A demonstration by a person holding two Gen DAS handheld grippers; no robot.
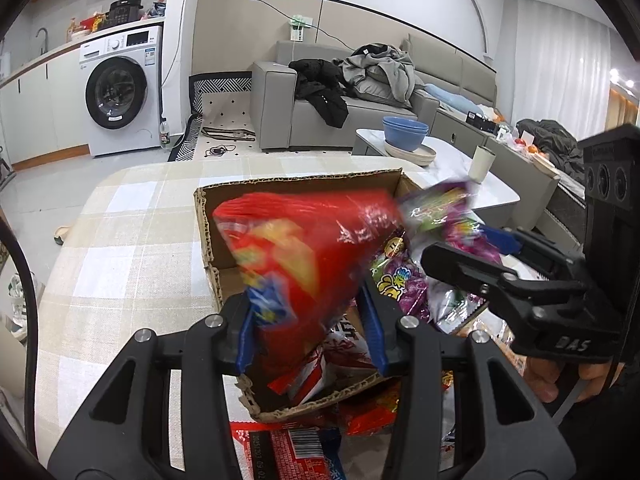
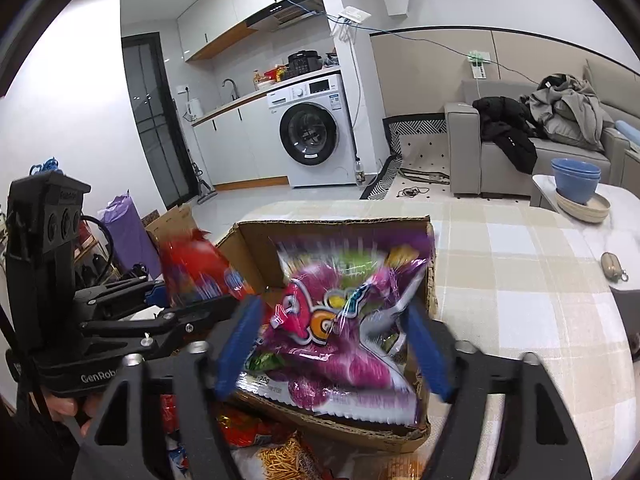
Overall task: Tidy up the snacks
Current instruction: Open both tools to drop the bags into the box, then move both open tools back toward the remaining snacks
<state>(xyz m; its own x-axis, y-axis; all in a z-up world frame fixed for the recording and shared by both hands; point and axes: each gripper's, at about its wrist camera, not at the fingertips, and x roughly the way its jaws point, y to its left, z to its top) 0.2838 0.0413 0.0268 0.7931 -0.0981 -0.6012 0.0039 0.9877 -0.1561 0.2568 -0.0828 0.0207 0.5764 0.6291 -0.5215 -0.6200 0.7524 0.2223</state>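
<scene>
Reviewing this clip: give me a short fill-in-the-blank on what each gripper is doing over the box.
1. The left gripper holds a crinkly ____ snack bag.
2. The right gripper has a shiny ____ snack bag between its jaws.
3. Both bags are over the open brown ____ box.

Missing words: red; purple; cardboard

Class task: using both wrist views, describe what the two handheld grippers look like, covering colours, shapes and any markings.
Both are matte black plastic with angular, triangular cut-out arms, silver round bolts and blue fingers. The left gripper has a boxy top block with three round holes and white "GenRob..." lettering. The right gripper shows raised letters reading roughly "DAS". Bare fingers grip each handle; no sleeves are discernible.
</scene>
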